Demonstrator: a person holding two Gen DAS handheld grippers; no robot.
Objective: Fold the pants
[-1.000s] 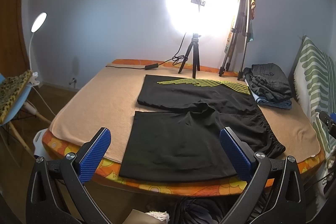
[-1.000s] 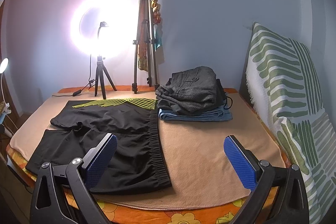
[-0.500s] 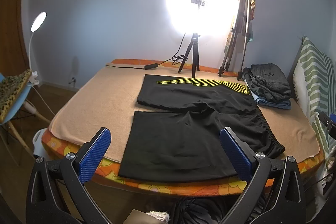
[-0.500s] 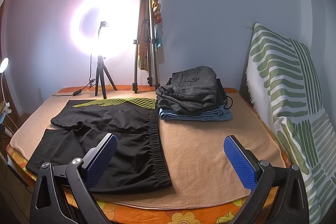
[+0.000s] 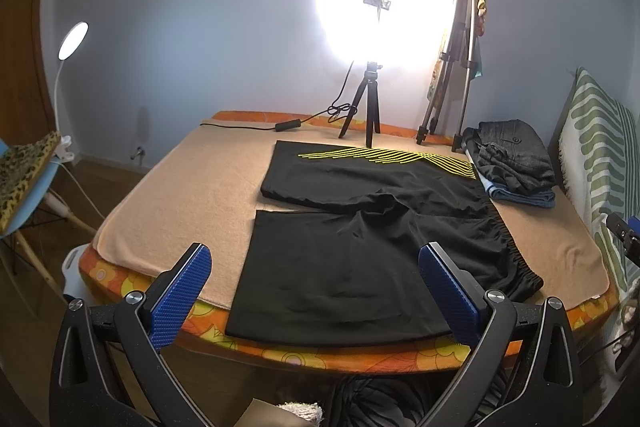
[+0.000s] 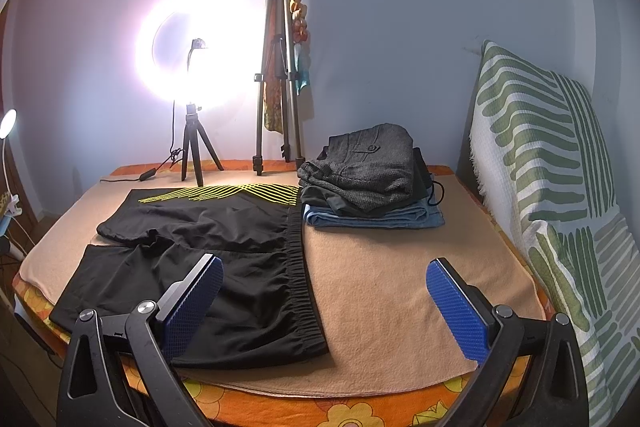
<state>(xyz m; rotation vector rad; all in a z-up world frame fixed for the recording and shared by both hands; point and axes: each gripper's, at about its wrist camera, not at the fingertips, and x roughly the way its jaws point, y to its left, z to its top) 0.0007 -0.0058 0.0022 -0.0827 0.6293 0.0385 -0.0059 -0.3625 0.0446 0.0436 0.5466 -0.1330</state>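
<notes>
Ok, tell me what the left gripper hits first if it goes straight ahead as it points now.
Probably the black pants spread on the tan blanket. The left gripper is open and aimed over the near leg, with nothing between. Depth is uncertain, so the exact landing spot is unclear.

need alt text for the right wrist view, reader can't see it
Black shorts with yellow stripes lie spread flat on a tan blanket over a bed, unfolded. The open right gripper hovers at the near edge, holding nothing. Behind sit a stack of folded clothes, a glaring ring light and a tripod.
</notes>
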